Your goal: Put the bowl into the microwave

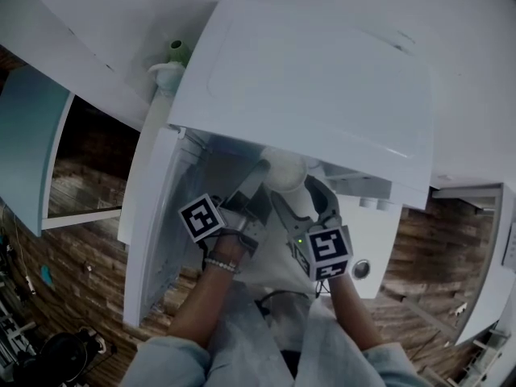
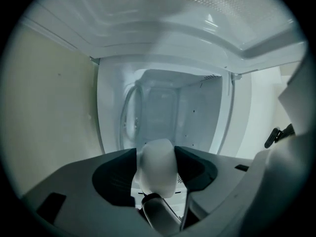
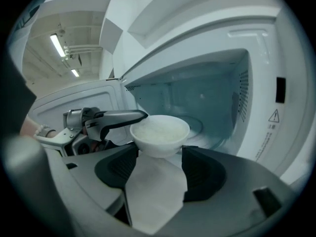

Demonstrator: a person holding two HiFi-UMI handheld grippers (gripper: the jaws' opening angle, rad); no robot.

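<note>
Bowl (image 3: 159,131), white with white contents, held in the air at the open mouth of the microwave (image 3: 212,95), not yet inside. Left claw (image 2: 157,158) is clamped on the bowl's rim. Right claw (image 3: 159,156) has its jaws spread wide, bowl just beyond the tips; contact unclear. Microwave door (image 3: 74,97) is swung open at left. Glass turntable (image 3: 200,125) sits inside the cavity.

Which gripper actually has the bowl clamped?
The left gripper: its jaws are shut on the rim of the bowl, in front of the open microwave. The right gripper has its jaws wide apart, with the bowl just at their tips.
</note>
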